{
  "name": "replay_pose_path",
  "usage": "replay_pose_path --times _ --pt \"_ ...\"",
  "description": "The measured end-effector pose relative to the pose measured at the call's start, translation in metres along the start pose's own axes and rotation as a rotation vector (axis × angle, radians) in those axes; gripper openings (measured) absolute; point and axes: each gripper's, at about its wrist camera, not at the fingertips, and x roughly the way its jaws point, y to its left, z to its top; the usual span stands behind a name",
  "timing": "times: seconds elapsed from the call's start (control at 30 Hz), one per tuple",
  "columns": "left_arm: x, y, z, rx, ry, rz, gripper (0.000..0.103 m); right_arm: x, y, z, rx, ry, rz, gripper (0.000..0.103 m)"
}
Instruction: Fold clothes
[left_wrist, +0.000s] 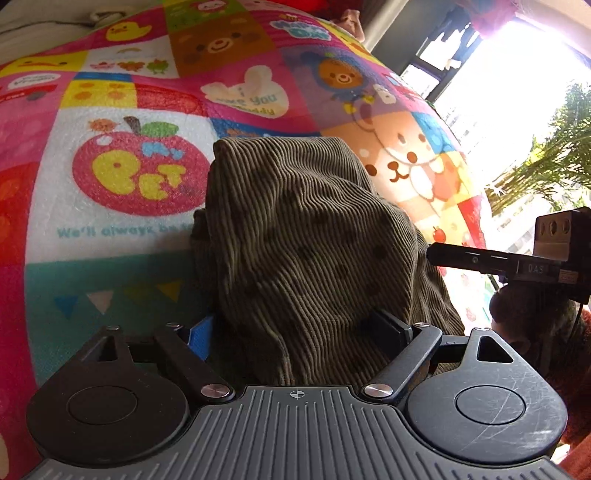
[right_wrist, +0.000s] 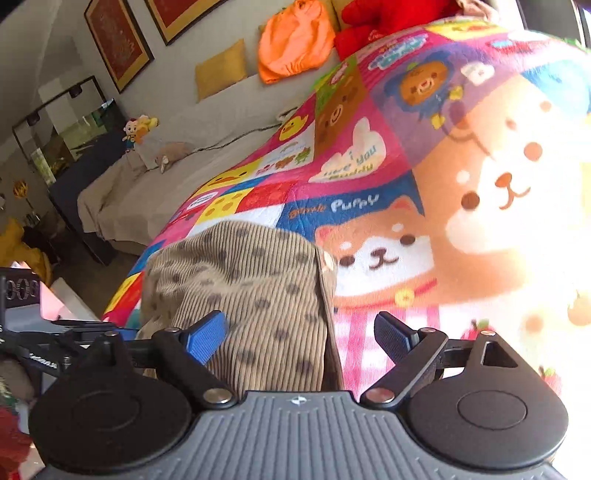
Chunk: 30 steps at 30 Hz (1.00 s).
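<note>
corduroy garment (left_wrist: 306, 236) – hides left gripper (left_wrist: 299, 328) fingertips, grasp unclear; right gripper (right_wrist: 301, 336) jaws apart; blanket (left_wrist: 122, 206) reads "my pet".

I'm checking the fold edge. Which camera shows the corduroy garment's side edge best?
The right wrist view: the spotted corduroy garment shows its right edge against the quilt. The left wrist view shows it bunched, filling the frame.

the right tongs (right_wrist: 301, 332) stand open over a spotted corduroy garment (right_wrist: 251, 288) on the cartoon quilt (right_wrist: 424, 166).
</note>
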Motion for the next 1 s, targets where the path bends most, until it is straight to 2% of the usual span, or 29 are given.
replay_pose_path --times 0.07,0.13,0.17,0.2,0.23,0.3,0.37,0.57,0.77,0.83,0.93,1.0 --pt "0.003 -0.003 0.001 0.021 -0.007 -0.004 0.088 -0.003 -0.006 -0.016 0.025 0.031 0.030 0.090" --pt "0.008 -0.003 0.005 0.024 -0.007 -0.018 0.080 0.004 -0.008 -0.033 0.034 0.065 0.034 0.091" --pt "0.012 -0.003 0.008 0.023 -0.004 -0.030 0.078 0.006 -0.009 -0.038 0.048 0.054 0.046 0.093" --pt "0.015 -0.002 0.011 0.021 -0.002 -0.041 0.074 0.007 -0.006 -0.040 0.037 0.044 0.063 0.091" --pt "0.020 -0.002 0.017 0.023 -0.008 -0.039 0.071 0.008 -0.004 -0.041 0.025 0.033 0.080 0.087" --pt "0.029 -0.002 0.028 0.026 -0.021 -0.034 0.070 0.013 0.004 -0.039 -0.022 0.008 0.113 0.068" --pt "0.038 -0.001 0.039 0.029 -0.035 -0.028 0.069 0.021 0.006 -0.029 -0.054 -0.019 0.081 0.066" --pt "0.072 0.011 0.092 0.048 -0.105 0.063 0.066 0.052 -0.008 0.021 -0.109 -0.091 -0.033 0.062" --pt "0.043 0.016 0.128 0.122 -0.214 0.222 0.066 0.081 -0.009 0.055 -0.250 -0.130 -0.155 0.064" --pt "0.057 0.009 0.137 0.120 -0.191 0.173 0.068 0.090 -0.007 0.059 -0.290 -0.133 -0.181 0.066" --pt "0.078 -0.001 0.152 0.116 -0.155 0.099 0.076 0.091 -0.005 0.057 -0.273 -0.125 -0.177 0.066" --pt "0.092 -0.008 0.161 0.114 -0.132 0.050 0.078 0.088 -0.005 0.050 -0.256 -0.117 -0.177 0.067"
